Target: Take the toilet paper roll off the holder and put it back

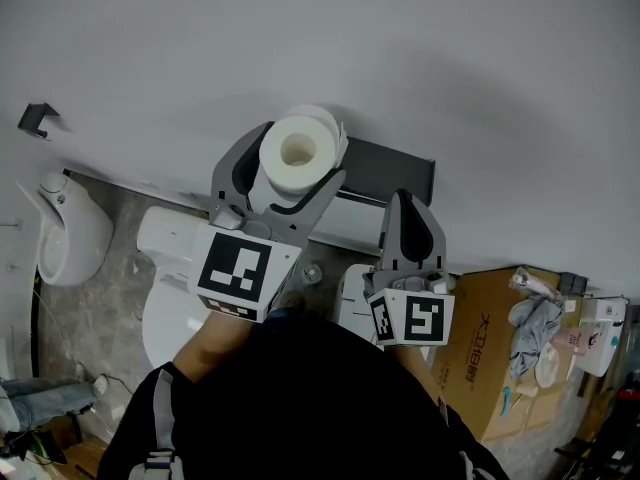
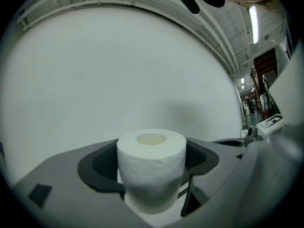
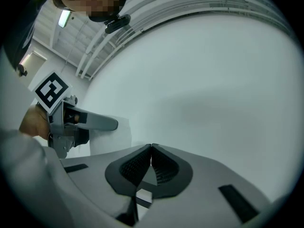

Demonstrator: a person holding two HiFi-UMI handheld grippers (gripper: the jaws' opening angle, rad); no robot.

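A white toilet paper roll (image 1: 298, 151) stands upright between the grey jaws of my left gripper (image 1: 295, 158), which is shut on its sides close to the pale wall. In the left gripper view the roll (image 2: 151, 167) fills the gap between the black pads (image 2: 102, 167). A black holder (image 1: 392, 168) is fixed to the wall just right of the roll. My right gripper (image 1: 404, 203) is below that holder with its jaws shut and nothing in them. In the right gripper view its pads (image 3: 164, 167) meet at the right gripper's tip (image 3: 151, 148), and the left gripper (image 3: 71, 122) shows at the left.
A white toilet (image 1: 165, 268) stands below the left gripper and a urinal (image 1: 70, 233) is at the far left. A cardboard box (image 1: 490, 353) with cloths and bottles sits at the lower right. A small black hook (image 1: 38, 118) is on the wall at the left.
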